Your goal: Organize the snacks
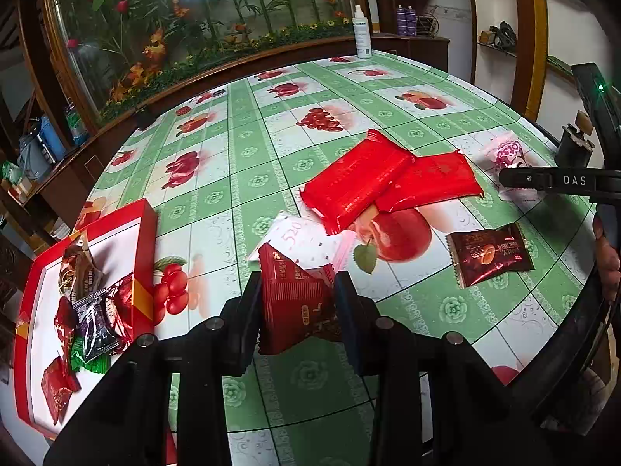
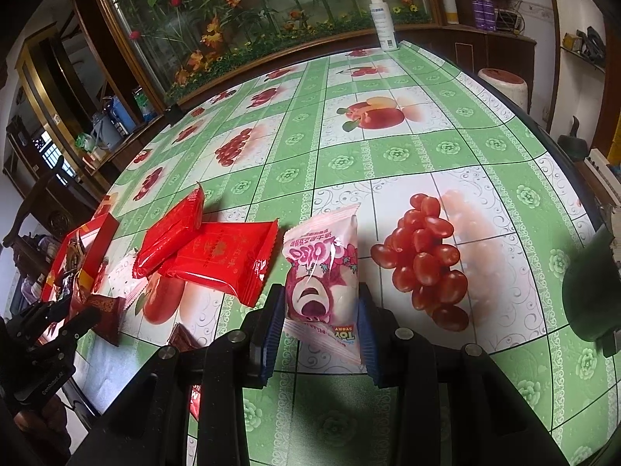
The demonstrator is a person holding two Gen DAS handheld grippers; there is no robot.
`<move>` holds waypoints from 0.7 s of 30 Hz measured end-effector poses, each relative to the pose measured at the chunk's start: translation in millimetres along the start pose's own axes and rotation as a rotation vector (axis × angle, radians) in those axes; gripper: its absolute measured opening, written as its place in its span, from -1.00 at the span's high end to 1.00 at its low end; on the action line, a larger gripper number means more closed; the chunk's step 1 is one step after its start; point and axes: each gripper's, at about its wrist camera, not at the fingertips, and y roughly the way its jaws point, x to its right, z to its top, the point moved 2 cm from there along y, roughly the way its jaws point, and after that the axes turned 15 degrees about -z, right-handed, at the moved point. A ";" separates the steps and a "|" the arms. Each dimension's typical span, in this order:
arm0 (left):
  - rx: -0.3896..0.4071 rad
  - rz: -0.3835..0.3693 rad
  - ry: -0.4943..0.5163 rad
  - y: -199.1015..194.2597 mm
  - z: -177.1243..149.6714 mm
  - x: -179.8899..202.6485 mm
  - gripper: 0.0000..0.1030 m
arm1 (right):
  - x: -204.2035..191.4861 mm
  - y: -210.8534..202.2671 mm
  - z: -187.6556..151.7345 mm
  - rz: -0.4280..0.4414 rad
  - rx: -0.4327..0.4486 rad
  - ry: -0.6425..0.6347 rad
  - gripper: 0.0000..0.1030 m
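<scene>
A table (image 1: 271, 147) with a green fruit-pattern cloth fills the left view; the left gripper (image 1: 297, 303) is clamped on a dark red packet (image 1: 295, 299), near the red box (image 1: 143, 233) of snacks. In the right view, the right gripper (image 2: 320, 324) is clamped on a pink packet (image 2: 322, 272), beside two red packets (image 2: 217, 260).

Wrist cams, angled down, shared table (image 1: 271, 178)

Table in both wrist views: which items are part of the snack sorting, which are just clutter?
Job:
- red box with snacks inside
- dark red packet in left gripper
- pink packet in right gripper
- two red packets, overlapping
- white packet
- brown packet

Lying about:
- spray bottle
- purple bottles on cabinet
</scene>
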 end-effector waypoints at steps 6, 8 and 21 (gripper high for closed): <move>0.011 -0.003 -0.030 -5.8 -3.9 -12.7 0.38 | -3.8 -1.4 2.8 0.002 -0.005 0.045 0.30; 0.015 -0.002 -0.050 -8.1 -5.0 -20.2 0.38 | -10.5 -3.7 4.5 0.022 -0.004 0.037 0.39; 0.087 0.030 -0.183 -44.4 -17.7 -77.7 0.53 | -85.6 -43.4 22.7 0.124 0.110 -0.086 0.46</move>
